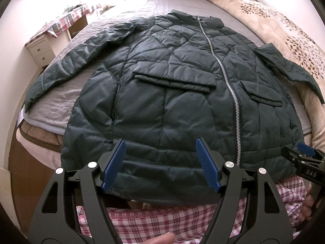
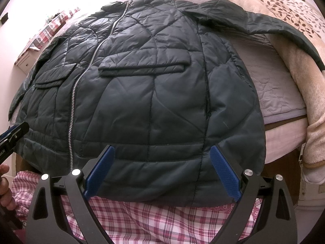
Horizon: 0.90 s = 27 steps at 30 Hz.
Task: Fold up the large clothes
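A dark green quilted jacket [image 1: 172, 101] lies front up and zipped on the bed, collar at the far end, both sleeves spread out to the sides. Its hem hangs over the bed's near edge. My left gripper [image 1: 160, 142] hovers open over the hem left of the zipper [image 1: 227, 77], blue pads wide apart with nothing pinched. In the right wrist view the jacket [image 2: 152, 91] fills the frame. My right gripper [image 2: 162, 147] stands open over the hem right of the zipper. The pads of neither gripper press the cloth.
A grey quilted bedcover [image 1: 50, 105] lies under the jacket. A beige leaf-print blanket [image 1: 274, 26] runs along the bed's right side under the right sleeve. A white nightstand [image 1: 40, 50] stands at the left. The person's pink plaid clothing [image 1: 162, 219] is just below the hem.
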Tool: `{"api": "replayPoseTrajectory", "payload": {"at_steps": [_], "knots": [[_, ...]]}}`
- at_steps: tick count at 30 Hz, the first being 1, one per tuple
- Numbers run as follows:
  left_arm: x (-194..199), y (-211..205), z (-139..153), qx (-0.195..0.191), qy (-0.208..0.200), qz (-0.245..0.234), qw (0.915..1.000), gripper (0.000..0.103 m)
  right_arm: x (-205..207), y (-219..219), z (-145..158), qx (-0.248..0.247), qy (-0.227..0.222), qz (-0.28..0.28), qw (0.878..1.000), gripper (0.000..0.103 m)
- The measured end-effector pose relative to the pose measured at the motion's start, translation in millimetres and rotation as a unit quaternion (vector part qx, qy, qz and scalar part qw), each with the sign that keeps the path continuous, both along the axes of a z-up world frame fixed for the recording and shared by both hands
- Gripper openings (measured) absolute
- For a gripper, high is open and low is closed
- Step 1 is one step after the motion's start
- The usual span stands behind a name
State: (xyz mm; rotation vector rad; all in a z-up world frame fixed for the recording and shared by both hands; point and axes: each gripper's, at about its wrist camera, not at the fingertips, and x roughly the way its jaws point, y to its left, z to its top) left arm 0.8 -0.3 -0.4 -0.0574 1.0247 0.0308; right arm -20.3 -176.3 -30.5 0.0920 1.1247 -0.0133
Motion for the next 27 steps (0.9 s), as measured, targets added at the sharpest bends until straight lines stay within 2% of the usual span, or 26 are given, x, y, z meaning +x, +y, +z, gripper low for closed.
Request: {"api": "replayPoseTrajectory", "payload": {"at_steps": [27], "knots": [[0.2, -0.1, -0.1, 0.001, 0.001, 0.0, 1.0, 0.072, -1.9, -3.3, -2.9, 0.008, 0.006, -0.006, 1.0, 0.092]]}}
